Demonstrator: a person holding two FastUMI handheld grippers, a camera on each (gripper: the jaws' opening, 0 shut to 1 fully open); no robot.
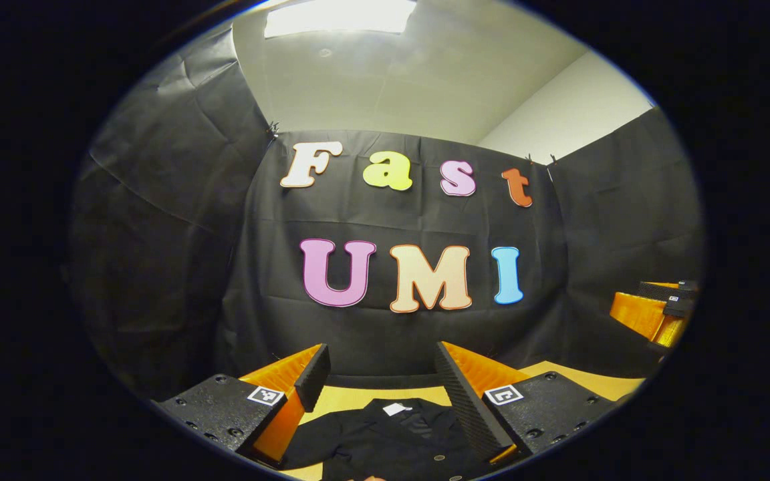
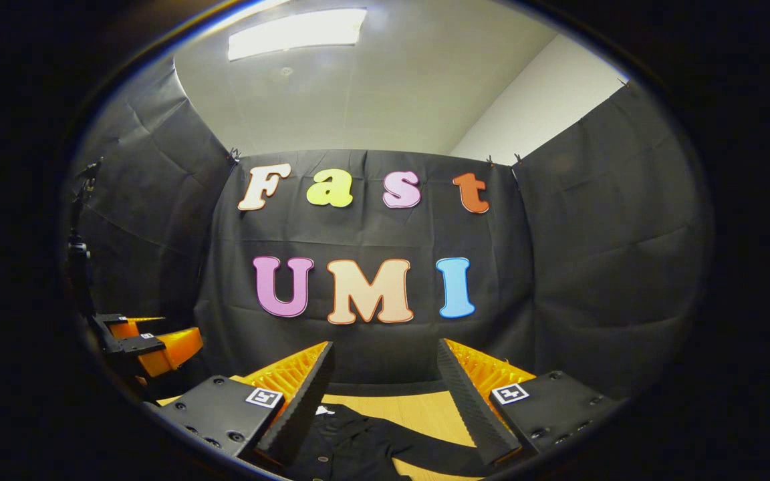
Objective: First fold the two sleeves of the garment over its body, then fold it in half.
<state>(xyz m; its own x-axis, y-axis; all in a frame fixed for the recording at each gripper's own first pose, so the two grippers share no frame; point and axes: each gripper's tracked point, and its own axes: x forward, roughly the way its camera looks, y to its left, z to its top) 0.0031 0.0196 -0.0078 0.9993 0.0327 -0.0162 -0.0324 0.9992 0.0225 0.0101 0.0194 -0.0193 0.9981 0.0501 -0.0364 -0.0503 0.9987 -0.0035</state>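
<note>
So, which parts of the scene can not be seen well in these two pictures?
- Black garment, left gripper view: its lower body is cut off by the bottom edge, its sides hidden behind the left gripper fingers.
- One sleeve, right gripper view: its end passes behind a finger of the right gripper.
- White tag at the collar: too small to read.
- Wooden table: mostly covered.

No legible wording appears. Square black-and-white coded markers [image 1: 265,395] sit on the gripper bodies, and a small white tag [image 1: 396,409] at the black garment's [image 1: 385,444] collar is too small to read.
</note>
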